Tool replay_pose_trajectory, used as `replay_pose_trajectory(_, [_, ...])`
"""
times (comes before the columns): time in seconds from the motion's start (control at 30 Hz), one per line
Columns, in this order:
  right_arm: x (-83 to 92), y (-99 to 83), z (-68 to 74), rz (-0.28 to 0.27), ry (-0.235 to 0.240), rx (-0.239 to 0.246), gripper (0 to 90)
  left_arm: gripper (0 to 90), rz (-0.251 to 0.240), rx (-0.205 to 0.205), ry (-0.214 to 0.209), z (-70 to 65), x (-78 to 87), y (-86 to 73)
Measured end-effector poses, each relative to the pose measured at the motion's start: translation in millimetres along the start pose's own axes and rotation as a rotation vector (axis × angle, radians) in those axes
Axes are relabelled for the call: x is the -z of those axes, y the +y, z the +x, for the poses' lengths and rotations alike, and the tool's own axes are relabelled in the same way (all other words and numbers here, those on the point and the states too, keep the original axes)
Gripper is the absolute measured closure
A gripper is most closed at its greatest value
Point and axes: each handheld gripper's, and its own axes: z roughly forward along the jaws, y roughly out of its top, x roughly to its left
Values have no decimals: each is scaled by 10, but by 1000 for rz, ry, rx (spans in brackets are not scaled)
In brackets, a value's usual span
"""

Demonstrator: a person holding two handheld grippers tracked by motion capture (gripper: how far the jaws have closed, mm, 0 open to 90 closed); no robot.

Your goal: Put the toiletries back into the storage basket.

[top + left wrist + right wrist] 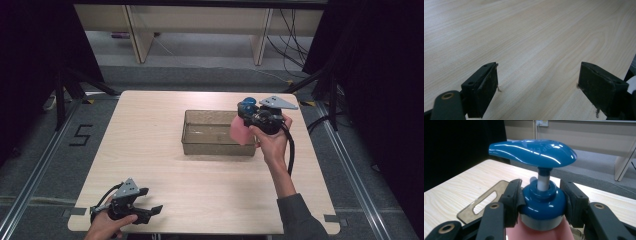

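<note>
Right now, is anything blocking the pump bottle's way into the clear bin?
Nothing visible does. The right gripper holds the pink pump bottle by its blue collar at the right end of the clear bin, whose inside looks empty.

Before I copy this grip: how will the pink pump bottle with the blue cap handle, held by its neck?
The pink pump bottle likely hangs stiffly, since the right gripper has its jaws clamped on the rigid collar. The glossy blue pump head looks slippery. Being tall and top-heavy, it may tip when set in the clear plastic bin.
</note>
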Motion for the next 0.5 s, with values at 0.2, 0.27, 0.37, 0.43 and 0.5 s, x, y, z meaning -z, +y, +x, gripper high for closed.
replay_pose_trajectory(0.2, [-78,-16,-56,-4,-14,12,533,156,2,-6,-11,9,7,2])
replay_pose_trajectory(0.27, [-99,-22,-60,4,-12,-4,533,156,3,-7,-14,5,6,5])
replay_pose_trajectory(0.37, [-120,-36,-72,8,-20,-7,533,155,1,-8,-14,0,3,2])
replay_pose_trajectory(0.43, [-136,-51,-80,6,-22,-12,533,156,9,-13,-10,8,7,8])
replay_pose_trajectory(0.5, [-154,-72,-89,3,-22,-19,533,155,-7,-2,-9,-6,2,4])
